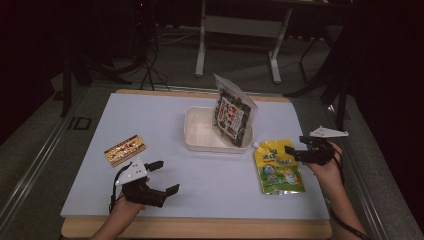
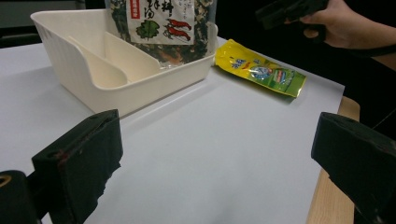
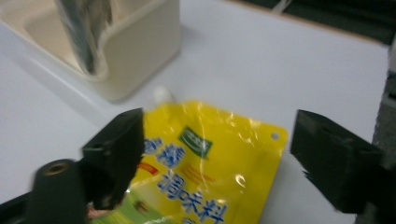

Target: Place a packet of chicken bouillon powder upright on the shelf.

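Note:
A yellow spouted pouch [image 1: 278,166] lies flat on the white table sheet, right of centre. My right gripper [image 1: 295,150] hovers over the pouch's upper right part, open. In the right gripper view the pouch [image 3: 212,161] lies below and between the wide-apart jaws, not touched by the pads. My left gripper [image 1: 165,177] rests open near the front left edge, nothing between its jaws. A white tray [image 1: 196,134] stands mid-table with a dark seaweed snack bag [image 1: 232,112] upright in its right end. A small brown snack box [image 1: 124,149] lies at the left.
The tray [image 2: 116,91] and the pouch [image 2: 259,70] lie ahead in the left gripper view, with bare sheet between. The table's wooden edge [image 1: 200,227] runs along the front. A desk frame [image 1: 240,30] stands on the floor beyond the table.

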